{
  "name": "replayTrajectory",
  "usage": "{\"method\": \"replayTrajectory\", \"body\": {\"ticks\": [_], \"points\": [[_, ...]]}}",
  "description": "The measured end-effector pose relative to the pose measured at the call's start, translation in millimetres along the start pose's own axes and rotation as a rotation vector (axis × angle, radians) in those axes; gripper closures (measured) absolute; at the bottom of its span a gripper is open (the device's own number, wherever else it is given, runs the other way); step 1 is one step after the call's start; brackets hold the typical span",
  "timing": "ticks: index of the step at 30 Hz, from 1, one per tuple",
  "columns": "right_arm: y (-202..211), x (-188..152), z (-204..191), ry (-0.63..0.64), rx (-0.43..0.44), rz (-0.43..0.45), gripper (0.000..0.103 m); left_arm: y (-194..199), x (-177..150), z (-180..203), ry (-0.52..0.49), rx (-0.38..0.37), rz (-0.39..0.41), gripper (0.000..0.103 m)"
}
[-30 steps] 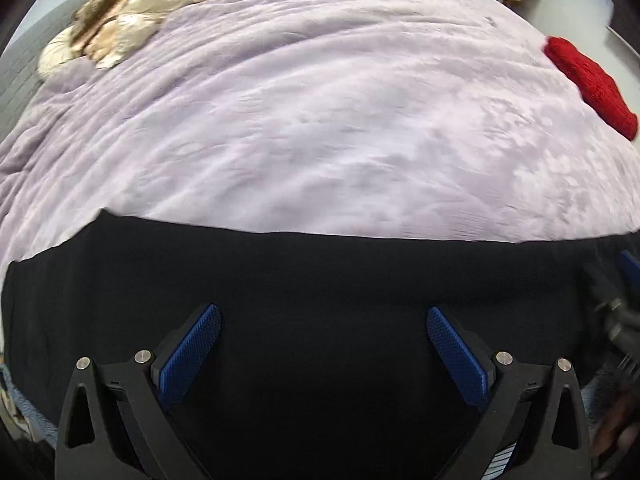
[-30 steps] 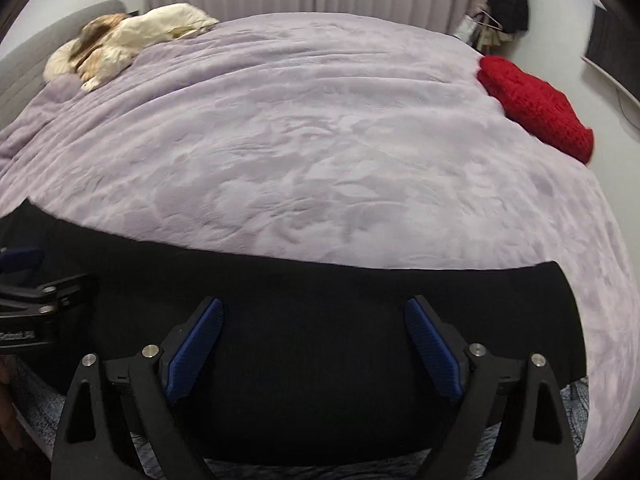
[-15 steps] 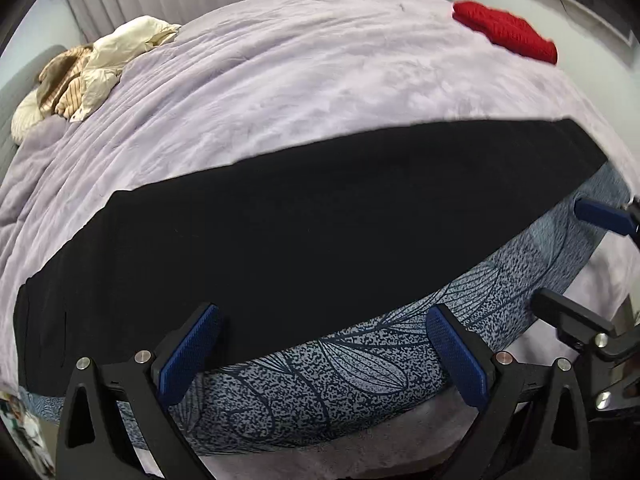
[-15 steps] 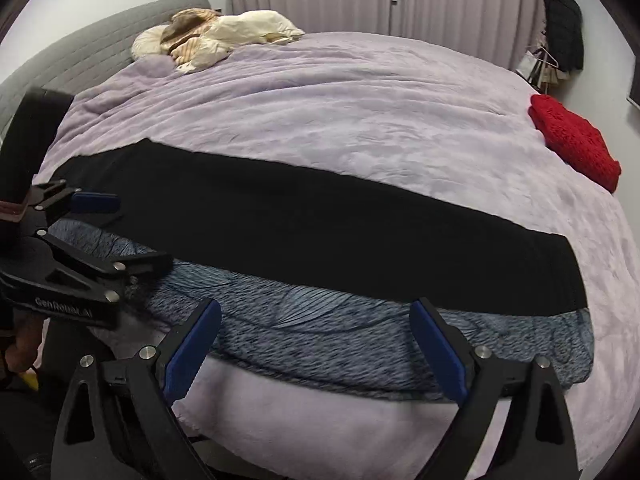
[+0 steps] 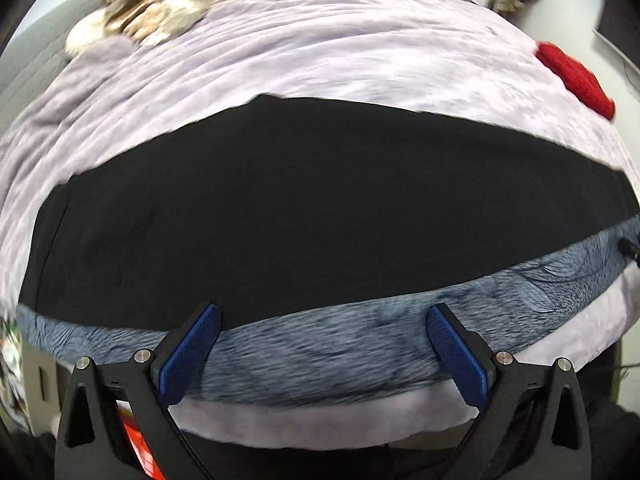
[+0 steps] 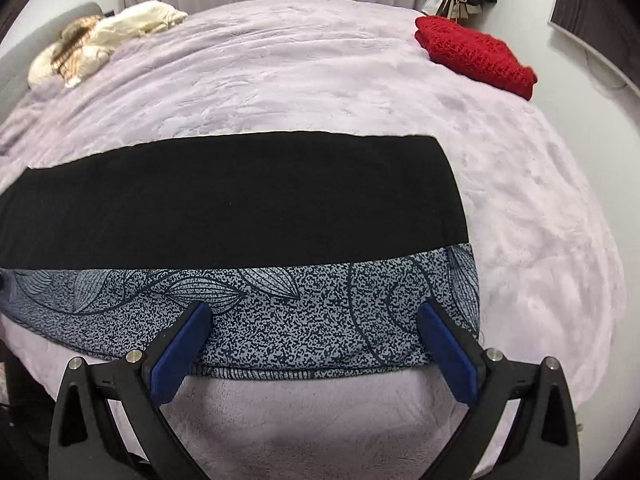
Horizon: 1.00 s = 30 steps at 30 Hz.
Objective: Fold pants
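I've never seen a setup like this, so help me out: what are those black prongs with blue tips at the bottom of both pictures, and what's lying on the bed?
No robot here: a person holds a two-finger claw in each hand, each with a wide-angle camera looking along its fingers. One picture looks past the left claw, the other past the right claw. Both are open and hold nothing. On the lilac bedspread lie the pants, spread long with a black side folded over a blue leaf-patterned side. Farther back sit a red knitted item and some cream bedding or clothing.
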State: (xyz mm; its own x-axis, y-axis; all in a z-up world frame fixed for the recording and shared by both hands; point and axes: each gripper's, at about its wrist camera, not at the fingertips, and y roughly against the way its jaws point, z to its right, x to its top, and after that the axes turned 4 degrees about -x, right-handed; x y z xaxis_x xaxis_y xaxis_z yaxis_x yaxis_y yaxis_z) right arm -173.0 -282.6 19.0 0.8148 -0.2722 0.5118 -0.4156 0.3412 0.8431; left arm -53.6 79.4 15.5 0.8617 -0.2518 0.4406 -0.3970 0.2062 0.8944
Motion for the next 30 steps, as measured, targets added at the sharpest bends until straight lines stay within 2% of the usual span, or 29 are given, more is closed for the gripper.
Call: {"method": "replayTrajectory", "body": {"ticks": [1,2,4,6,8,10,11,12,14,15,16,18,19,20,22,25,28,30], "points": [[5,4,-10,0.014,-0.006,0.015,0.0,5,2,-4,0.017,0.005,0.015,0.0],[12,8,-20,0.022,0.034,0.038,0.0,12,5,-7,0.024,0.023,0.045,0.0],[25,16,-47,0.032,0.163,0.077,0.0,18,14,-11,0.019,0.055,0.104,0.0],[29,26,-82,0.079,0.273,0.081,0.0,6,21,-21,0.033,0.08,0.077,0.0],[23,35,-119,0.142,0.316,0.057,0.0,-9,18,-38,0.072,0.115,0.033,0.0],[12,35,-152,0.222,0.305,0.028,0.0,-10,8,-66,0.127,0.098,0.04,0.0],[6,34,-161,0.258,0.259,0.022,0.0,-6,3,-83,0.155,0.093,0.058,0.0],[4,30,-167,0.284,0.232,0.036,0.0,-2,-1,-99,0.18,0.104,0.079,0.0],[0,29,-164,0.275,0.251,0.055,0.0,2,-7,-134,0.227,0.196,0.094,0.0],[-2,31,-161,0.258,0.267,0.046,0.001,1,-11,-149,0.259,0.19,0.092,0.0],[-5,33,-159,0.248,0.275,0.039,0.0,-1,-13,-170,0.297,0.099,0.09,0.0],[-7,34,-159,0.247,0.27,0.033,0.0,-1,-12,-195,0.366,-0.002,0.089,0.0],[-7,33,-160,0.25,0.265,0.032,0.0,2,-9,-199,0.377,-0.028,0.091,0.0],[-4,29,-163,0.255,0.255,0.033,0.0,9,-4,-199,0.381,-0.023,0.11,0.0],[-6,27,-166,0.259,0.239,0.036,0.0,23,9,-192,0.344,0.066,0.154,0.0],[-4,25,-166,0.249,0.235,0.036,0.0,37,31,-194,0.306,0.074,0.205,0.0],[-2,21,-165,0.242,0.226,0.033,0.0,16,57,-214,0.277,0.176,0.165,0.0],[-3,22,-162,0.242,0.225,0.033,0.0,-13,65,-238,0.296,0.25,0.073,0.0]]}}
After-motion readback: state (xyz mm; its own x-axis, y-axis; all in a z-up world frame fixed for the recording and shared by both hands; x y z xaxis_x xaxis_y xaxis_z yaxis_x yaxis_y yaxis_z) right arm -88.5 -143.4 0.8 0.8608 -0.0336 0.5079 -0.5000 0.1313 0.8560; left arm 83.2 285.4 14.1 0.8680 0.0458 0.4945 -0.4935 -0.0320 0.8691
